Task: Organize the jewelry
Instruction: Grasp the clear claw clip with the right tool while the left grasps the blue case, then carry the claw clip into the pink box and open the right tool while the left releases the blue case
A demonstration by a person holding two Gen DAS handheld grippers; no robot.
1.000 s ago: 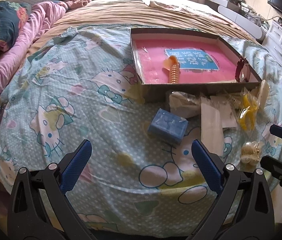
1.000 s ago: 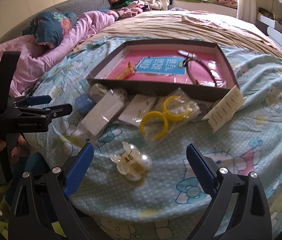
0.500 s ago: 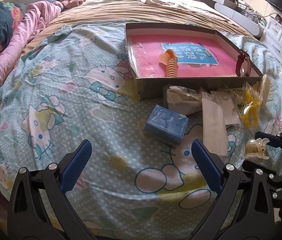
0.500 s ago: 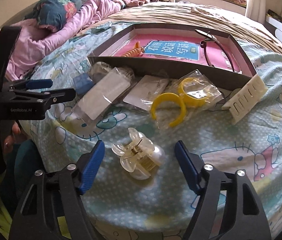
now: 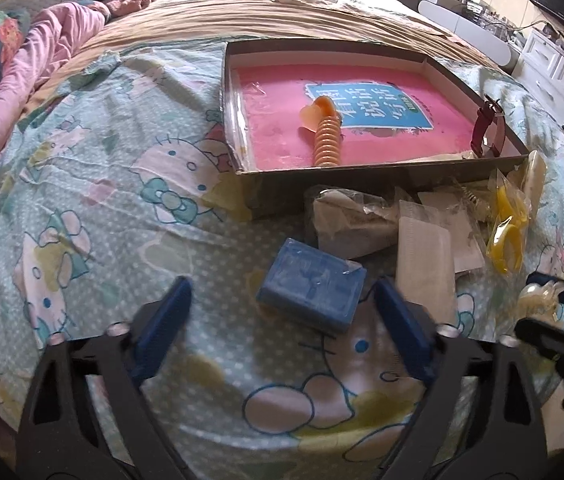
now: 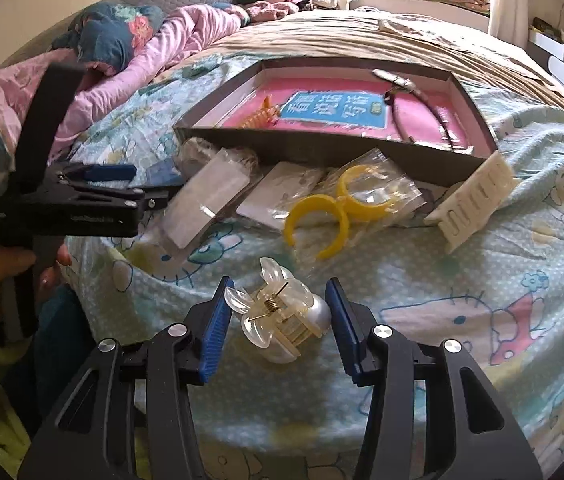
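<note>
A clear pearl hair claw (image 6: 284, 324) lies on the bed sheet between the fingers of my right gripper (image 6: 280, 322), which is open around it; small gaps show on both sides. The claw also shows in the left wrist view (image 5: 540, 298). My left gripper (image 5: 282, 332) is open just short of a blue box (image 5: 310, 290). A shallow dark tray (image 6: 322, 148) with a pink lining holds an orange spiral clip (image 5: 326, 142) and a dark red strap (image 5: 484, 132).
Yellow rings in a clear bag (image 6: 338, 208), a white comb (image 6: 472, 204), clear packets (image 6: 210, 204) and white cards (image 5: 426, 264) lie before the tray. Pink bedding (image 6: 114, 80) lies at the left. A white dresser (image 5: 558, 68) stands at the right.
My right gripper has moved forward and narrowed around the hair claw. My left gripper has moved forward toward the blue box.
</note>
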